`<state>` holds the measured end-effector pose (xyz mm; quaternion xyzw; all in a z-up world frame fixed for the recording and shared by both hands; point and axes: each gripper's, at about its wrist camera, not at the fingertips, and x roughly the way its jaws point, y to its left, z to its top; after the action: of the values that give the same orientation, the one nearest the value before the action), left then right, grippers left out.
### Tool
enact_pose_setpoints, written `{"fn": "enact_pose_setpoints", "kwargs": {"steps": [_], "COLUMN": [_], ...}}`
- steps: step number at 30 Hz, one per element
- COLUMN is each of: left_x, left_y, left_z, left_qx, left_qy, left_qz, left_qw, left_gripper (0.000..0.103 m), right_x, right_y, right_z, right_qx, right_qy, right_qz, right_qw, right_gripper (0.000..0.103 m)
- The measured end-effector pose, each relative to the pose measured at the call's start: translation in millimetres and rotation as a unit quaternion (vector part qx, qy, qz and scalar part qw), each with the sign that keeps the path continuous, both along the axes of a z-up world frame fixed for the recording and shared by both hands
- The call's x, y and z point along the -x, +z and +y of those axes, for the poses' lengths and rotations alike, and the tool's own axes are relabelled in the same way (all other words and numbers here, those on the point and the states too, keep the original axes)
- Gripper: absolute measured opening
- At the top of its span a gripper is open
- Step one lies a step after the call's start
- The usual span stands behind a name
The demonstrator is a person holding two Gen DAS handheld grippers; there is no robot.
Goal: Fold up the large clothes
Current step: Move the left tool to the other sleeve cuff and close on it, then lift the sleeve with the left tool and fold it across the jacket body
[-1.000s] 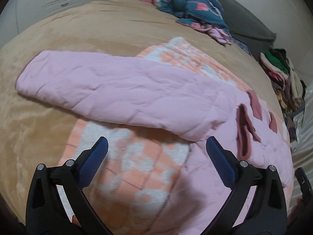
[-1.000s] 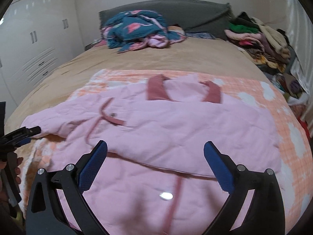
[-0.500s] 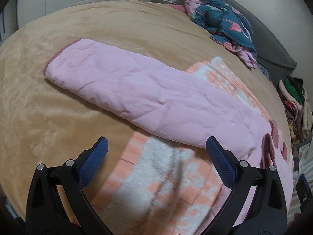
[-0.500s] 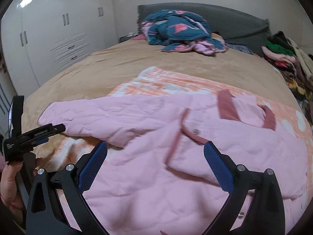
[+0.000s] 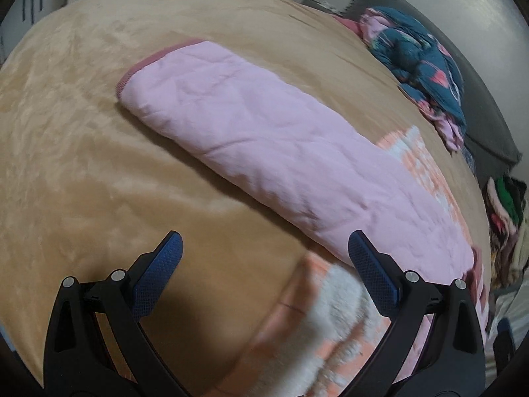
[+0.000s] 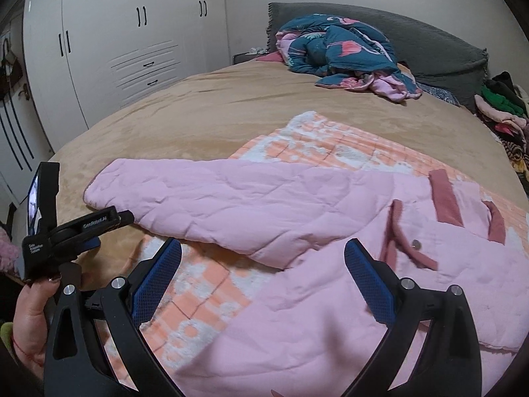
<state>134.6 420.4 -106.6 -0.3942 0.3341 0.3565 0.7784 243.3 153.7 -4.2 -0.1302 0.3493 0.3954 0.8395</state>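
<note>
A pink quilted jacket [image 6: 330, 281] with dark pink trim lies spread on an orange-and-white blanket [image 6: 330, 145] on the bed. Its left sleeve [image 5: 264, 139] stretches out flat over the tan bedspread, cuff [image 5: 132, 72] at the far end. My left gripper [image 5: 264, 258] hovers open just short of the sleeve's near edge, holding nothing. It also shows in the right wrist view, where a hand holds the left gripper [image 6: 109, 221] near the cuff. My right gripper [image 6: 263, 261] hangs open above the jacket's front, near the sleeve's shoulder end, empty.
A tan bedspread [image 6: 215, 106] covers the bed. A crumpled teal-and-pink garment [image 6: 340, 53] lies by the grey headboard [image 6: 429, 43]. Piled clothes [image 6: 502, 112] sit at the right side. White wardrobes [image 6: 115, 49] stand to the left.
Both grippers have swung left toward the outstretched sleeve. The left one now looks along the sleeve toward its cuff; the jacket itself lies as before.
</note>
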Motion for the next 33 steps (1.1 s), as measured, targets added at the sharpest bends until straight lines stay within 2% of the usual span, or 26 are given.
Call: {"fn": "enact_pose_setpoints", "kwargs": {"steps": [5, 11, 18, 25, 27, 29, 30, 32, 33], "left_x": [8, 6, -7, -17, -17, -16, -14, -10, -8], "left_y": [-11, -14, -19, -19, -16, -13, -11, -4, 2], "left_z": [24, 57, 92, 104, 104, 105, 106, 105, 104], "left_qx": [0.018, 0.036, 0.026, 0.007, 0.002, 0.006, 0.01, 0.007, 0.0], "left_qy": [0.021, 0.016, 0.017, 0.017, 0.01, 0.003, 0.001, 0.0, -0.002], "left_qz": [-0.011, -0.041, -0.029, -0.029, -0.028, -0.037, -0.046, -0.056, -0.065], "left_qw": [0.9996, 0.9984, 0.9991, 0.9994, 0.9995, 0.9993, 0.9989, 0.9984, 0.9979], "left_gripper": [0.094, 0.094, 0.094, 0.093, 0.082, 0.06, 0.054, 0.036, 0.031], "right_x": [0, -3, -11, -12, -12, -13, -14, -14, -14], "right_y": [-7, -15, -18, -15, -13, -9, -6, -2, 0], "right_z": [7, 8, -2, -36, -47, -61, -68, -81, -86], "right_qx": [0.003, 0.011, 0.009, 0.007, 0.006, 0.0, -0.004, -0.009, -0.01], "right_qy": [0.0, -0.005, -0.021, -0.076, -0.09, -0.103, -0.11, -0.119, -0.123], "right_qz": [0.008, 0.01, 0.013, 0.011, 0.009, 0.011, 0.01, 0.007, 0.005], "right_qw": [1.0, 1.0, 1.0, 0.997, 0.996, 0.995, 0.994, 0.993, 0.992], "right_gripper": [0.098, 0.098, 0.098, 0.098, 0.098, 0.098, 0.098, 0.098, 0.098]}}
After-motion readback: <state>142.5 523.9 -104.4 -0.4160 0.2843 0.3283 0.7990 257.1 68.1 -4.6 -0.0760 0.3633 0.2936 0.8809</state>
